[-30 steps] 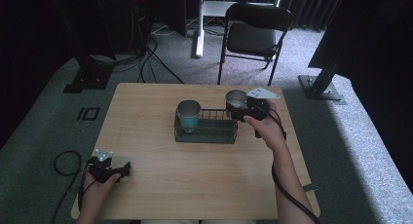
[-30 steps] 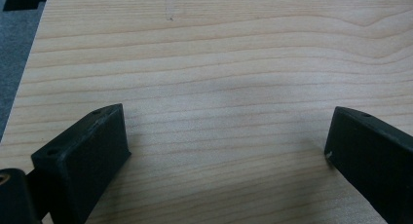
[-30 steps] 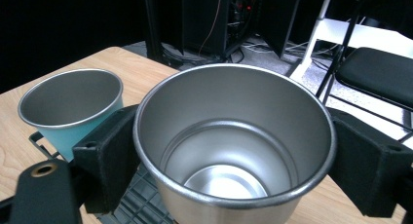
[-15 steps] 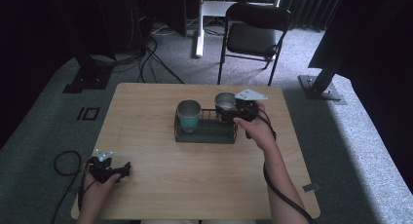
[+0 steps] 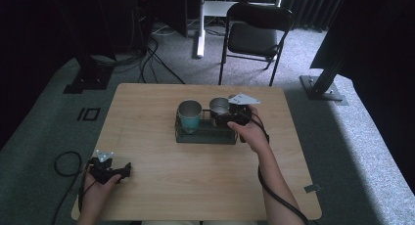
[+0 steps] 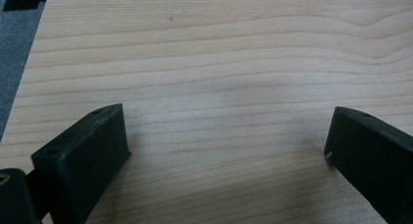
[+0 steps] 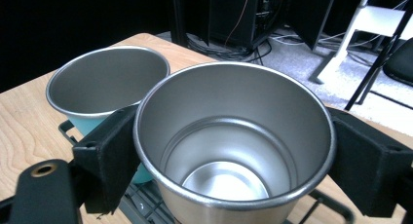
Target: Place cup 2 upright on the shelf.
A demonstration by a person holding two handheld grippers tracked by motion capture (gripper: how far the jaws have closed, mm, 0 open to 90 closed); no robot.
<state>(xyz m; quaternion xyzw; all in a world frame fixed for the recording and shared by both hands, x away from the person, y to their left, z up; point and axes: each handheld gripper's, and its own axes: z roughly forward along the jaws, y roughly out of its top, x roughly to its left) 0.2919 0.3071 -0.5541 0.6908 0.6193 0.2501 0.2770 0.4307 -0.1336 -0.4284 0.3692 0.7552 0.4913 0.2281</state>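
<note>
Two empty cups at a wire rack (image 5: 205, 135) on a wooden table (image 5: 195, 186)
Right gripper (image 7: 234, 151) clamps the steel cup (image 7: 234, 146) beside the teal cup (image 7: 104, 87); left gripper (image 6: 224, 151) wide open, empty

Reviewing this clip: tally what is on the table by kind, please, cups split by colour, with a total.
Teal cup: 1
Steel cup: 1
Black wire rack: 1
Handheld grippers: 2, left gripper and right gripper
Total: 5
</note>
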